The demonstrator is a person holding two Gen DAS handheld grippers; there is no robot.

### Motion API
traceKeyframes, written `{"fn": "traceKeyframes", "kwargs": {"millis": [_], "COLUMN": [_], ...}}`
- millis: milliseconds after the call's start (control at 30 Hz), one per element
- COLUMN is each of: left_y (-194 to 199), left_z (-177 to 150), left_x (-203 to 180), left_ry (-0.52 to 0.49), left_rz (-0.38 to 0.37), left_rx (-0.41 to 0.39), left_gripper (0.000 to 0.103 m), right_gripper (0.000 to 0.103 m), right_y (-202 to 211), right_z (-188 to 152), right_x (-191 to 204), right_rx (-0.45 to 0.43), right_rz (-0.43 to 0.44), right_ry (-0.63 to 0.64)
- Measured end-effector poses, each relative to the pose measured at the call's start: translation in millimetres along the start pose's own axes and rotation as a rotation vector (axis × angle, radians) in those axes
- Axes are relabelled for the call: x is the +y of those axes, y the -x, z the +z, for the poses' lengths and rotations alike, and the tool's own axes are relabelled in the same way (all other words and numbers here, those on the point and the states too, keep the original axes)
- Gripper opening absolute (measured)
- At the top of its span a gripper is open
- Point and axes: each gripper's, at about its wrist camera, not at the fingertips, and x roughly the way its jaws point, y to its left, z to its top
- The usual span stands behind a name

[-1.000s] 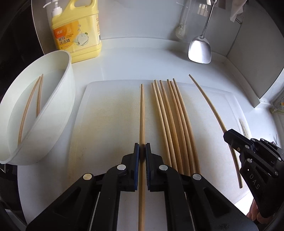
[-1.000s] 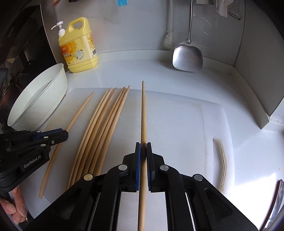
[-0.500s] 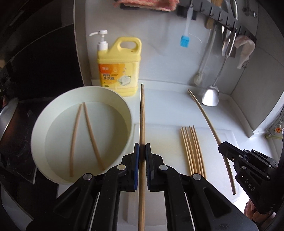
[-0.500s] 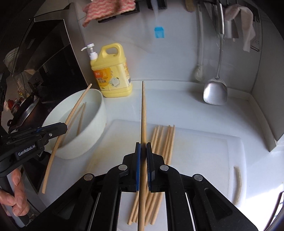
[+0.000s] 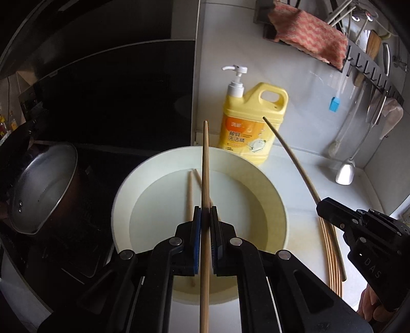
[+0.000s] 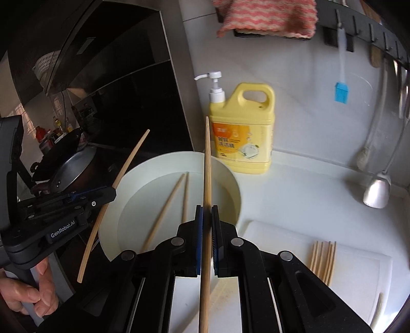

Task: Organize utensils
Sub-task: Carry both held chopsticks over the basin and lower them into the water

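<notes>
My left gripper [image 5: 205,214] is shut on a bamboo chopstick [image 5: 205,164] and holds it above the white bowl [image 5: 279,205]. My right gripper [image 6: 207,212] is shut on another chopstick [image 6: 207,158], also raised over the bowl [image 6: 234,189]. Two chopsticks [image 6: 169,205] lie in the water in the bowl. Several more chopsticks [image 6: 323,258] lie together on the white cutting board [image 6: 358,269]. The right gripper [image 5: 320,206] and its chopstick [image 5: 294,158] show at the right of the left wrist view. The left gripper [image 6: 112,193] and its chopstick [image 6: 128,164] show at the left of the right wrist view.
A yellow dish-soap jug [image 5: 252,128] stands behind the bowl against the wall. A metal pot [image 5: 38,189] sits on the dark stove to the left. A steel spatula [image 6: 376,192], a blue brush [image 6: 340,92] and a pink cloth [image 6: 266,18] hang on the wall rail.
Both grippers have lifted their chopsticks off the cutting board and carried them left and up, from over the board to over the bowl.
</notes>
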Motion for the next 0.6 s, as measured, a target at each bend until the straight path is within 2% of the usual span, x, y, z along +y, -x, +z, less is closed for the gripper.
{"fn": "traceKeyframes", "kwargs": {"millis": [233,600], "left_y": [-36,-91], "left_z": [14,13], "left_x": [32,38], "left_ry": [0.003,-0.021], "left_rz": [-0.007,-0.044], "left_rx": [0.036,0.136], "left_gripper": [0.007,0.007], "right_gripper": [0.006,0.006], "right_y": [-57,-111], "right_z": [13,11], "right_x": [23,23], "right_rx": [0.073,0.190], "right_rz": [0.039,0.035], "right_ry": [-0.040,-0.093]}}
